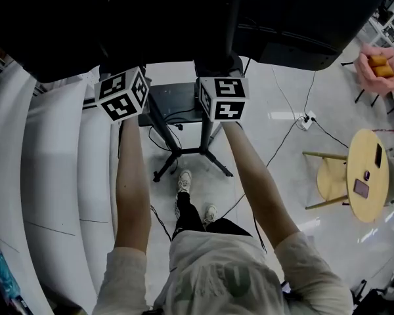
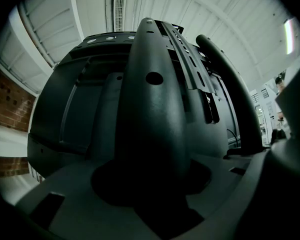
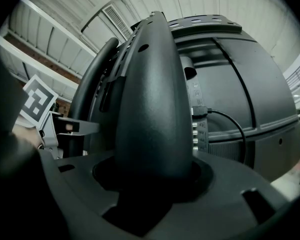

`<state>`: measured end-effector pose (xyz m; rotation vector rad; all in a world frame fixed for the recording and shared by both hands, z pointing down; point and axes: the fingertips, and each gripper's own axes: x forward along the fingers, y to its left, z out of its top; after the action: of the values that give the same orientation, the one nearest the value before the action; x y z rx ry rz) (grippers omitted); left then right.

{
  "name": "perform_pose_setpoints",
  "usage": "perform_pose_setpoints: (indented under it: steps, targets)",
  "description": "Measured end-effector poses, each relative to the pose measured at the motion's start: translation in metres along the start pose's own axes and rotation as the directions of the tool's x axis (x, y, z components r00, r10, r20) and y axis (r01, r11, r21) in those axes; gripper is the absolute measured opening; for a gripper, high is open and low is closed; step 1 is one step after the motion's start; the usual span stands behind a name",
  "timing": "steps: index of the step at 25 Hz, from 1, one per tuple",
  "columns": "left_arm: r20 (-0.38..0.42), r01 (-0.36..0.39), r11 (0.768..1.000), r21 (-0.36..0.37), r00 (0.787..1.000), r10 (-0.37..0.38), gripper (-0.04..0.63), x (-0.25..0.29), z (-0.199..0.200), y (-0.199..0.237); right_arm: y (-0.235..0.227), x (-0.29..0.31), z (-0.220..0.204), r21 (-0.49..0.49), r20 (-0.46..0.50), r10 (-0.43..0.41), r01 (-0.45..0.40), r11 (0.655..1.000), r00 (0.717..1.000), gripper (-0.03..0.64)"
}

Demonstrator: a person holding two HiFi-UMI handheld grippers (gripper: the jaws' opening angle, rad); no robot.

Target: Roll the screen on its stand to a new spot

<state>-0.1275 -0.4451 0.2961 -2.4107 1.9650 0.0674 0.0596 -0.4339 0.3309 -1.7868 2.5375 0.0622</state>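
Note:
The large black screen fills the top of the head view, on a black stand whose legs spread over the floor. Both grippers reach up behind it. My left gripper is on the stand's left upright and my right gripper on the right one. In the left gripper view, the left gripper is shut around a dark rounded post, with the screen's back behind. In the right gripper view, the right gripper grips the other post the same way, beside a plugged-in cable.
My feet stand just behind the stand's legs. A power strip and cables lie on the floor at the right. A round wooden table stands at far right, a pink chair behind it. White curved panels line the left.

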Motion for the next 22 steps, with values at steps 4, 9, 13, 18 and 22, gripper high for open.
perform_pose_setpoints:
  steps: [4,9,13,18,22]
  targets:
    - [0.002,-0.012,1.0,0.0,1.0,0.012,0.215,-0.041,0.004,-0.01,0.012,-0.038,0.004,-0.003,0.0,0.012,-0.012,1.0,1.0,0.202]
    - [-0.005,-0.01,1.0,-0.001,1.0,0.01,0.214,-0.085,0.004,-0.017,0.029,-0.079,0.004,-0.002,-0.005,0.011,-0.011,1.0,1.0,0.202]
    - [-0.009,0.002,1.0,-0.006,1.0,-0.002,0.215,-0.114,0.002,-0.021,0.041,-0.108,0.004,-0.004,-0.009,-0.001,0.001,1.0,1.0,0.202]
    - [-0.001,0.01,1.0,0.005,1.0,-0.01,0.215,-0.145,0.009,-0.018,0.061,-0.135,0.008,-0.003,-0.004,-0.018,0.018,1.0,1.0,0.202]
    - [-0.004,0.012,1.0,0.002,1.0,-0.012,0.215,-0.168,0.007,-0.023,0.069,-0.159,0.007,-0.002,-0.001,-0.02,0.02,1.0,1.0,0.202]
